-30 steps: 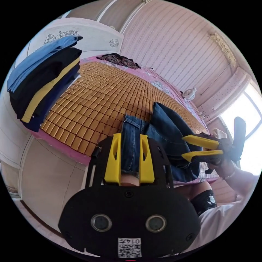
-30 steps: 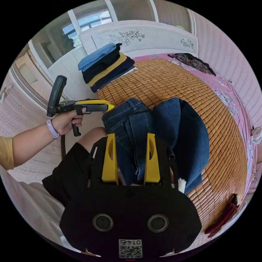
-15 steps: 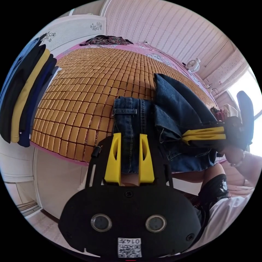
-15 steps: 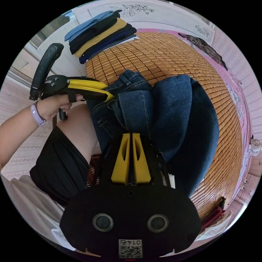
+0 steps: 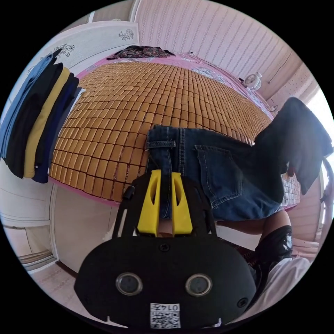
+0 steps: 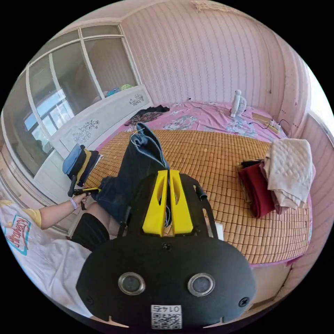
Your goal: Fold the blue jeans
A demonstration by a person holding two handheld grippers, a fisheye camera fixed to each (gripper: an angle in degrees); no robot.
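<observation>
The blue jeans (image 5: 212,174) lie at the near edge of the bamboo bed mat (image 5: 132,101), waistband and a back pocket facing up. My left gripper (image 5: 166,173) is shut on the waistband end. At the right of the left gripper view, a dark fold of the jeans (image 5: 295,142) hangs raised above the mat. In the right gripper view, my right gripper (image 6: 168,171) is shut on the jeans (image 6: 141,163) and holds that part up high. The left gripper (image 6: 85,190) sits in a person's hand at the bed edge.
A stack of folded clothes (image 5: 38,118) stands at the mat's left corner by the headboard. Red clothes (image 6: 257,189) and a cream one (image 6: 288,167) are piled on the mat's right. A small fan (image 6: 237,102) and a dark garment (image 6: 146,114) lie on the pink sheet beyond.
My right gripper went from open to shut on the jeans and lifted its part high, baring the back pocket. My left gripper's jaws closed tighter on the waistband.
</observation>
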